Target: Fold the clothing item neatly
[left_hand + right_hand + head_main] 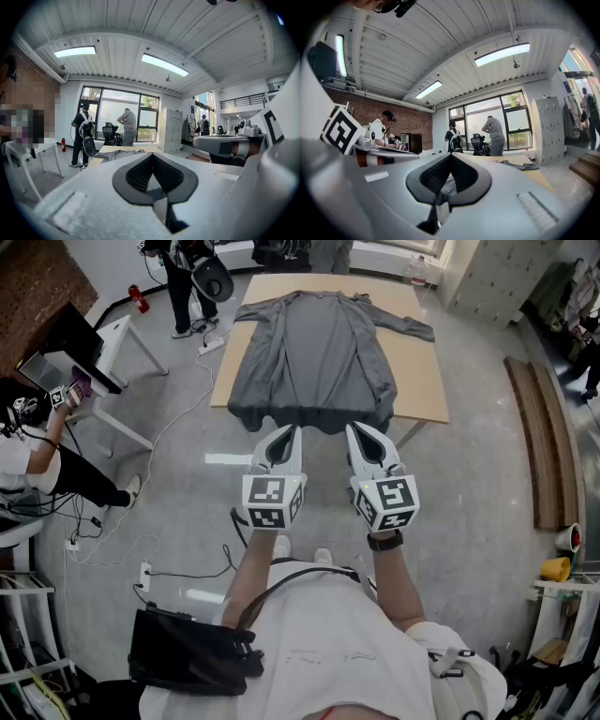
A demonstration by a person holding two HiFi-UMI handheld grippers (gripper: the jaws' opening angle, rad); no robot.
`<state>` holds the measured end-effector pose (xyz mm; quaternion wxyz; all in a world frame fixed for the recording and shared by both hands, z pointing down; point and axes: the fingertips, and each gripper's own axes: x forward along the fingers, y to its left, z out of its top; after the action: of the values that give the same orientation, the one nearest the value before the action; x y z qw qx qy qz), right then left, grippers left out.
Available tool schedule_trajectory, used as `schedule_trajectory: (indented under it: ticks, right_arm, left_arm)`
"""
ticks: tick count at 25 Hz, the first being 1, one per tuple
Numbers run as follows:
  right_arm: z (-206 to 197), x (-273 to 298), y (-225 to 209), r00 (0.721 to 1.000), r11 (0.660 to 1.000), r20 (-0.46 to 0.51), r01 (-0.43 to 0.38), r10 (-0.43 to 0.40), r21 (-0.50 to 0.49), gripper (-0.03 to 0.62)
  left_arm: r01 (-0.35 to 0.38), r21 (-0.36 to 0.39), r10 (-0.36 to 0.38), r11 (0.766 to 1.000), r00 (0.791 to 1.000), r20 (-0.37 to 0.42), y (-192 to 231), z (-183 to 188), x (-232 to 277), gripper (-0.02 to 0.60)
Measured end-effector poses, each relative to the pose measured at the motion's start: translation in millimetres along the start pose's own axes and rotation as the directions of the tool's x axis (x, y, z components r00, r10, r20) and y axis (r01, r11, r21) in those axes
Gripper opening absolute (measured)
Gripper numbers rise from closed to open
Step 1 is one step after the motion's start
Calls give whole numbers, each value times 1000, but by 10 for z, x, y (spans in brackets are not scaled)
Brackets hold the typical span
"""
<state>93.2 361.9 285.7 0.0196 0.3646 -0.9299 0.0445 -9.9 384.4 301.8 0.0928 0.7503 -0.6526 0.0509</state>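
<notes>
Cardigan [314, 348] isn't touched yet: we hold the left gripper [289, 435] and right gripper [358, 433] pinched shut and empty, it's spread on the table [422, 381] just ahead of them, so grabbing its near edge unevenly could skew our fold.

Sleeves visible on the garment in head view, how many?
2. One sleeve lies short near the table's far-left corner; second sleeve stretches toward its right edge. Neither hidden.

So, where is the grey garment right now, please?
The grey garment lies spread on the wooden table at the head view's top centre, its hem just beyond the left gripper and right gripper.
</notes>
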Motion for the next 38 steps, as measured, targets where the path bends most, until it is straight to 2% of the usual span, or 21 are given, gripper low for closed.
schedule_trajectory:
  ticks: [3, 6, 10, 14, 21, 26, 29, 34, 38]
  right_arm:
    - [-68, -82, -223, 1000, 999, 13, 22, -22, 33, 3]
    - [-193, -92, -315, 1000, 999, 12, 1, -1, 39, 3]
    - [-334, 5, -268, 999, 999, 7, -50, 50, 8, 3]
    - [-449, 323, -362, 997, 997, -10, -70, 70, 12, 3]
    - [-512, 1362, -553, 994, 996, -69, -87, 87, 8, 3]
    - [-533, 2393, -511, 981, 989, -125, -145, 148, 34, 4]
    - [-619, 2981, -429, 961, 979, -185, -200, 206, 51, 5]
    - [-646, 3771, -408, 940, 965, -222, -241, 259, 106, 5]
    - [-739, 4174, -477, 916, 955, -271, -272, 295, 118, 5]
  left_arm:
    - [14, 28, -14, 1000, 1000, 7, -219, -33, 66, 5]
    - [2, 34, -1, 999, 999, -32, -299, -205, 91, 5]
    - [-11, 14, 13, 1000, 997, -82, -224, -434, 177, 5]
    - [-7, 4, 7, 1000, 998, -64, -55, -483, 466, 5]
    - [-30, -58, 28, 998, 999, -31, 760, -382, 1280, 5]
    - [-62, -76, 63, 995, 998, 8, 1537, -170, 1788, 5]
    - [-105, -123, 104, 987, 994, -16, 2091, -222, 2060, 5]
    - [-171, -162, 160, 972, 984, -77, 2890, -324, 2451, 5]
    - [-213, -199, 190, 957, 973, -130, 3197, -490, 2562, 5]
